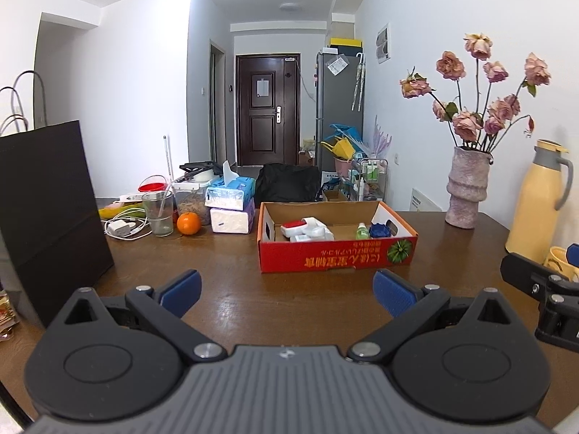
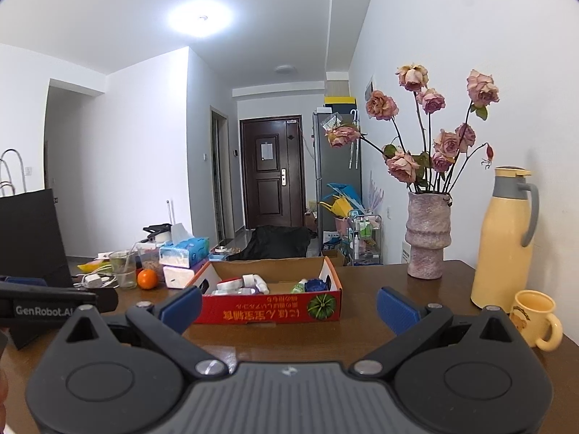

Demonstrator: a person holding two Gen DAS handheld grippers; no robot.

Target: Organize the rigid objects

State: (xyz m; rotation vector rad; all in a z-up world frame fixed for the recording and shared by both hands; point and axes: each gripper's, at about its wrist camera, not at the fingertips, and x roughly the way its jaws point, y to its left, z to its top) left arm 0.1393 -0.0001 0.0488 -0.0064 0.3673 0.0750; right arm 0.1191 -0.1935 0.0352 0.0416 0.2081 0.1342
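A red cardboard box (image 1: 336, 256) sits mid-table and holds a red-and-white item (image 1: 295, 228), white pieces, a small green bottle (image 1: 363, 231) and a blue object (image 1: 380, 230). The box also shows in the right wrist view (image 2: 271, 313). My left gripper (image 1: 287, 291) is open and empty, low over the wooden table (image 1: 235, 311) in front of the box. My right gripper (image 2: 289, 307) is open and empty, also short of the box. The right gripper's body shows at the left wrist view's right edge (image 1: 542, 293).
A black paper bag (image 1: 47, 213) stands at the left. Tissue packs (image 1: 231, 206), an orange (image 1: 188, 223), a glass (image 1: 158, 213) and a charger (image 1: 121, 228) lie behind it. A vase of dried roses (image 2: 429, 235), a yellow thermos (image 2: 504, 238) and a yellow mug (image 2: 535, 320) stand at the right.
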